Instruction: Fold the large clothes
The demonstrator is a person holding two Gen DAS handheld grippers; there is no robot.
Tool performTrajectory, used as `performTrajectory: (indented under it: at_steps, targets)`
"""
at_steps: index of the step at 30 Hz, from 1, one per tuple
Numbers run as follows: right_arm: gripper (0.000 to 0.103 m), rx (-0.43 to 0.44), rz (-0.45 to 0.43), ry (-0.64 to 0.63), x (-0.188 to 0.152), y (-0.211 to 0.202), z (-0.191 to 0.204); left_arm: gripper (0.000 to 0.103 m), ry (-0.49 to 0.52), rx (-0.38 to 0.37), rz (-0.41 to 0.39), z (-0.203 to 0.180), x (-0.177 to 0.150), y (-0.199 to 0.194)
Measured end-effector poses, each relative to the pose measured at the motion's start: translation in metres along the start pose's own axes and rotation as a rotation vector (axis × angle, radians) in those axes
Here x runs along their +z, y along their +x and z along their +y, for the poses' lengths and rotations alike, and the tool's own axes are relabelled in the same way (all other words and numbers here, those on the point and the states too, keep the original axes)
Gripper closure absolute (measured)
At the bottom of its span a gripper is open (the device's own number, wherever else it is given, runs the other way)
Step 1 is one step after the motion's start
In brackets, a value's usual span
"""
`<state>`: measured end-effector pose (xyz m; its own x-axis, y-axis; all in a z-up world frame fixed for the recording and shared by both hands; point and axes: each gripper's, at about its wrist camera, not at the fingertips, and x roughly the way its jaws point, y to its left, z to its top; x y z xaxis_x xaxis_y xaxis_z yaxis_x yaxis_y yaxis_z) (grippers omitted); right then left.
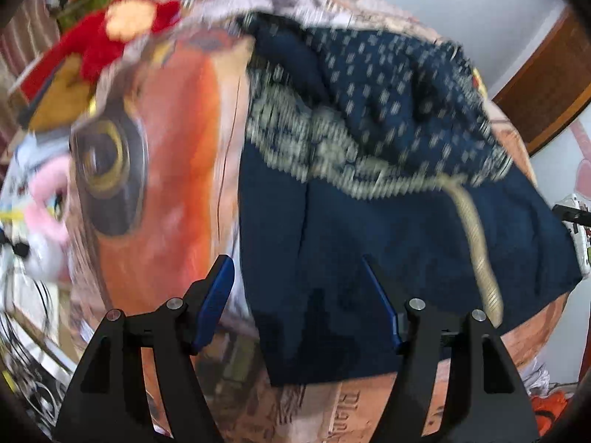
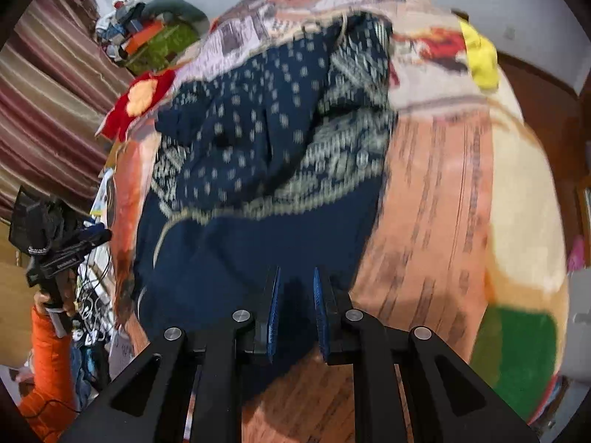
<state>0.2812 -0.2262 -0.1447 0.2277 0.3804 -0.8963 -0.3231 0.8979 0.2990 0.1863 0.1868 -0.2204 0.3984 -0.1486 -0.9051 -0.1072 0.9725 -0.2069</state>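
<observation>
On a bed spread with an orange printed blanket [image 2: 436, 199] lies a navy garment [image 2: 258, 192], part plain, part dotted and banded with a pale woven pattern, bunched toward the far side; a pale cord [image 1: 476, 243] trails from it. Both views are blurred. At the near hem, the right gripper [image 2: 295, 317] has its jaws drawn close, pinching the dark cloth. Spread wide with nothing between its jaws, the left gripper [image 1: 299, 302] straddles the garment's side edge. Nearby sit a red plush toy [image 1: 110, 37], a yellow item [image 2: 480, 59] and striped curtains [image 2: 51, 118].
</observation>
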Motion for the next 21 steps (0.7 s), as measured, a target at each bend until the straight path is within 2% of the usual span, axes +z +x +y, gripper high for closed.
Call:
performTrajectory:
  at_steps: [6,9,11,17,21]
  targets:
    - [0.090,0.034,0.025,0.071,-0.017,0.005,-0.004,0.034,-0.094,-0.026,0.087,0.017,-0.037,0.033]
    - [0.090,0.012,0.037,0.063,-0.018,0.005,0.000,0.034,-0.115,-0.027,0.112,0.021,-0.048,0.045]
    - [0.090,-0.014,0.044,0.034,-0.020,0.003,0.005,0.034,-0.148,-0.056,0.127,0.024,-0.055,0.054]
    - [0.090,-0.080,0.037,-0.029,-0.029,0.000,0.015,0.031,-0.204,-0.115,0.092,0.028,-0.058,0.062]
    - [0.090,-0.115,0.024,-0.043,-0.036,-0.004,0.019,0.032,-0.172,-0.129,0.076,0.020,-0.058,0.062]
